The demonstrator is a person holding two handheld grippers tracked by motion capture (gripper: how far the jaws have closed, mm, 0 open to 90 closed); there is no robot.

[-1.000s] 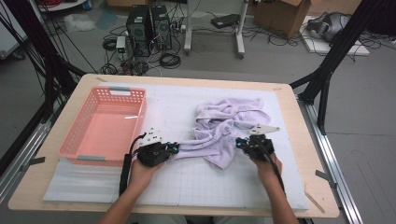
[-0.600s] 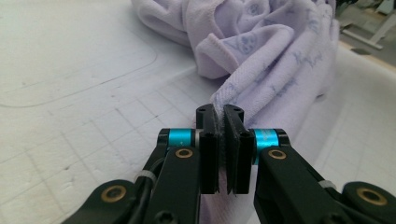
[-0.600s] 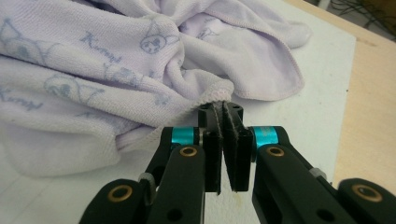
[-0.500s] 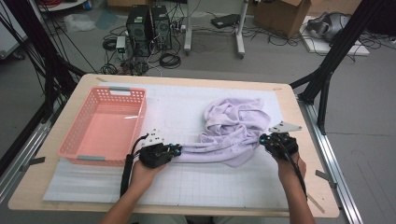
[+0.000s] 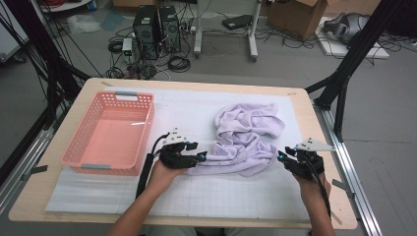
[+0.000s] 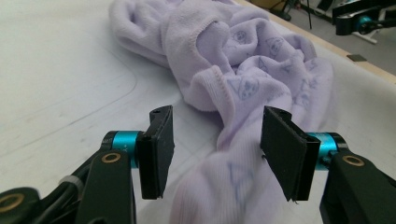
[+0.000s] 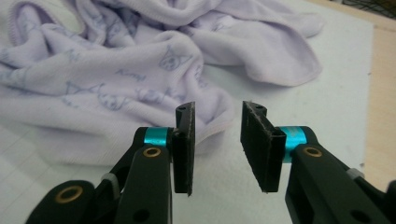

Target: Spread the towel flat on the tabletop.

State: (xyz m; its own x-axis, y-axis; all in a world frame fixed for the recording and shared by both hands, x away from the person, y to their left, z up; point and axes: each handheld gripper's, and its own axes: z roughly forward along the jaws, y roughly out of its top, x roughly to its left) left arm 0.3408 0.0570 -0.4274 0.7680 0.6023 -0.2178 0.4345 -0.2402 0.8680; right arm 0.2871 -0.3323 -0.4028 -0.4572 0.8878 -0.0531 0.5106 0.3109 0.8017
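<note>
High view adds the pink basket; both hand-held grippers, just opening, released the lilac cloth.

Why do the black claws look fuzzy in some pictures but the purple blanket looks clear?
In the left gripper view, the cloth farther off is sharp, while the part right between the close jaws blurs; in the right gripper view, its cat prints stay crisp; in the high view, soft even light leaves faint shadows and the table edges bend slightly.

The cloth lay bunched on the counter between the left gripper and right gripper. The basket stood beyond the left gripper's outer side, well apart from the right gripper.
</note>
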